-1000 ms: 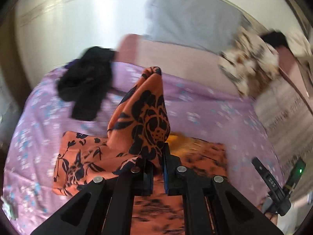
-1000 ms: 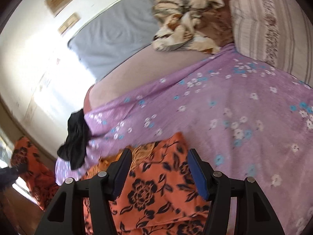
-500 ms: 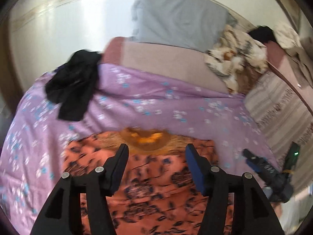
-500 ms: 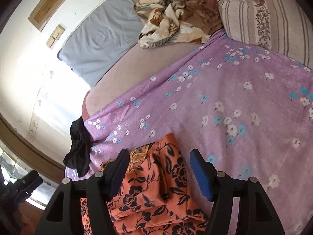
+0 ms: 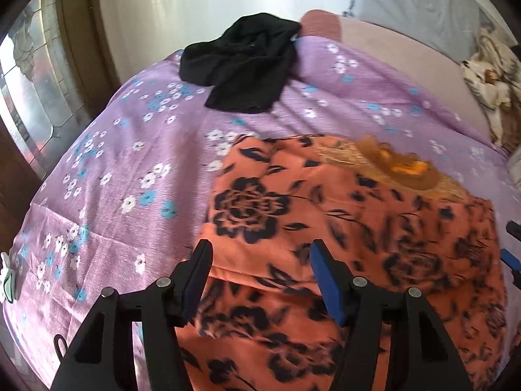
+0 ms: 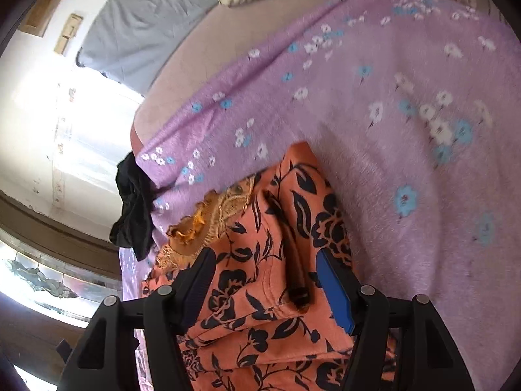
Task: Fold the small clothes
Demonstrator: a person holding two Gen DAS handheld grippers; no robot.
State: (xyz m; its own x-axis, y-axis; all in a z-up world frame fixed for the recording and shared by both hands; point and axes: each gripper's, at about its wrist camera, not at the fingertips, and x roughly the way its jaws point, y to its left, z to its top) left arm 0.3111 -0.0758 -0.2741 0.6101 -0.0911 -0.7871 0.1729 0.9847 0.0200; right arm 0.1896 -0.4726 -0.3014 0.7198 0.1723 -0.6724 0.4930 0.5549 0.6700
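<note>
The orange garment (image 5: 342,244) with a black flower print lies flat on the bed, on the purple flowered sheet (image 5: 114,179). One folded layer rests over the lower part; its edge runs across the cloth just ahead of the left claw (image 5: 257,260). A gold lace neckline (image 5: 384,166) shows at the far edge of the garment. In the right wrist view, the same garment (image 6: 270,286) shows a raised crease running lengthwise between the fingers of the right claw (image 6: 265,273).

Left claw: the jaws have just been opening and now stand apart above the garment, with cloth below the gap and nothing gripped. Right claw: the jaws have just been opening and now stand apart over the near right part of the garment, with no pad pressing on the cloth.

A black garment (image 5: 241,65) lies crumpled on the sheet at the far left, well apart from the orange one. A grey pillow (image 5: 423,9) stands against the wall at the head of the bed. A crumpled patterned blanket (image 5: 491,84) lies at the far right. A leaded window (image 5: 35,97) is at the left.
</note>
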